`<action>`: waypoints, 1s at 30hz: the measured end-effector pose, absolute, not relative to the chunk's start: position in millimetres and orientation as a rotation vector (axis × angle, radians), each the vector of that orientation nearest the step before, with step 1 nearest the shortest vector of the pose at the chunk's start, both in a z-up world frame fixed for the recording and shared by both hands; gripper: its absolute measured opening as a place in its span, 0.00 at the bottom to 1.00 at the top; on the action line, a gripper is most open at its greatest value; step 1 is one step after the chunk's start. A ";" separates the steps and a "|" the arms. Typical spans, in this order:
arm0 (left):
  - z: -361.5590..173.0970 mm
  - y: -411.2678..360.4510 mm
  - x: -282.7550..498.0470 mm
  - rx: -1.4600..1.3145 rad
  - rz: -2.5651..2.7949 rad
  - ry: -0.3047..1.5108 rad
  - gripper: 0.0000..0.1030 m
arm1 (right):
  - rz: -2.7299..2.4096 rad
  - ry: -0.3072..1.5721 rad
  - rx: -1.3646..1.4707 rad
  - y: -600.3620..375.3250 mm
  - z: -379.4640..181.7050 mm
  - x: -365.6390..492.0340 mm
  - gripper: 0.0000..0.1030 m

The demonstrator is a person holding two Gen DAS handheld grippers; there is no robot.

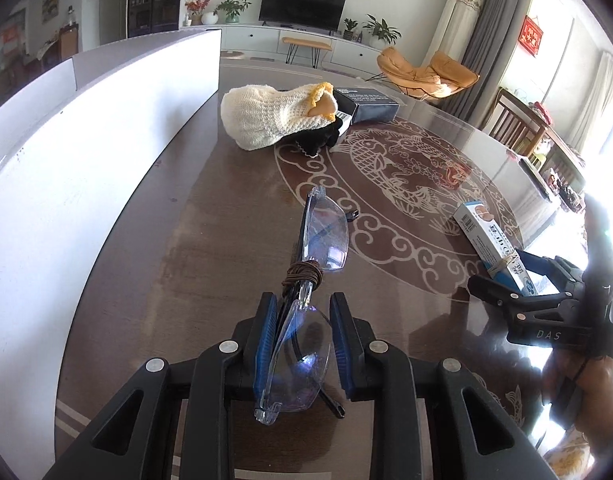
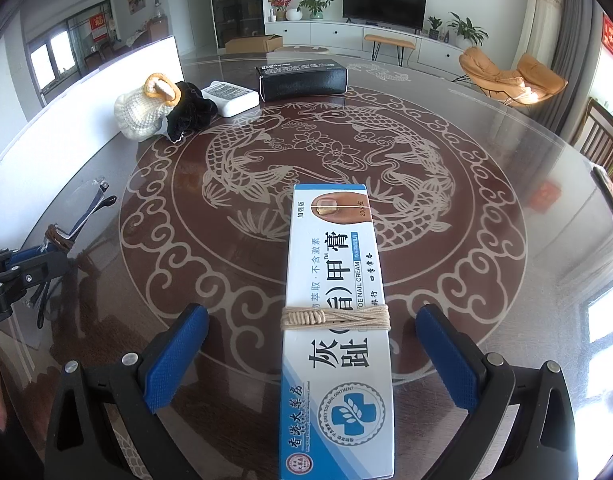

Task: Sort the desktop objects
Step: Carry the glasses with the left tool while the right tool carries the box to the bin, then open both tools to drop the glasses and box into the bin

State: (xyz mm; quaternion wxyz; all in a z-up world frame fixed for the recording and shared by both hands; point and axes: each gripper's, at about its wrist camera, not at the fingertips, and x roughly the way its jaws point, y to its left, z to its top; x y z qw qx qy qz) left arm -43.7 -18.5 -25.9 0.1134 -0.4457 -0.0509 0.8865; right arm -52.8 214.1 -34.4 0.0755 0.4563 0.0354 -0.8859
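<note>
Dark brown table (image 2: 506, 280) with pale fish pattern, blue-and-white cream box (image 2: 334, 320), cream-yellow knit pouch (image 1: 266, 114), black box (image 2: 302, 80)

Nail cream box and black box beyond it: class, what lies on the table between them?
Nothing: in the right wrist view, only bare table with its fish pattern separates the nail cream box from the black box.
</note>
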 end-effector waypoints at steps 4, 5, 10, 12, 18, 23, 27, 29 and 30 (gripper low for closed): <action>-14.3 -27.2 -34.3 -1.271 2.614 -0.179 0.26 | -2.583 0.129 1.407 217.0 -28.1 -57.8 0.76; -10.8 -28.8 -33.9 -1.262 2.614 -0.192 0.26 | -2.588 0.152 1.407 217.6 -24.6 -58.5 0.49; 19.5 -52.0 -19.9 -1.184 2.637 -0.292 0.26 | -2.525 0.076 1.471 226.9 -16.1 -67.6 0.43; 37.8 -73.0 -16.8 -1.140 2.657 -0.358 0.26 | -2.509 0.032 1.463 225.5 -5.9 -67.4 0.43; 84.5 -159.5 -24.4 -1.090 2.796 -0.458 0.26 | -2.455 0.062 1.324 167.5 52.7 -82.9 0.43; 83.2 -237.2 -43.8 -1.223 2.898 -0.516 0.26 | -2.353 0.080 1.162 67.3 108.5 -109.8 0.43; 61.5 -276.3 -53.7 -1.377 2.924 -0.531 0.26 | -2.234 0.072 1.080 -30.7 133.7 -125.8 0.43; 48.8 -285.1 -56.9 -1.449 2.914 -0.531 0.26 | -2.186 0.093 1.078 -77.4 131.5 -133.3 0.43; 43.2 -288.2 -57.1 -1.479 2.905 -0.530 0.26 | -2.167 0.113 1.080 -98.8 126.8 -136.4 0.43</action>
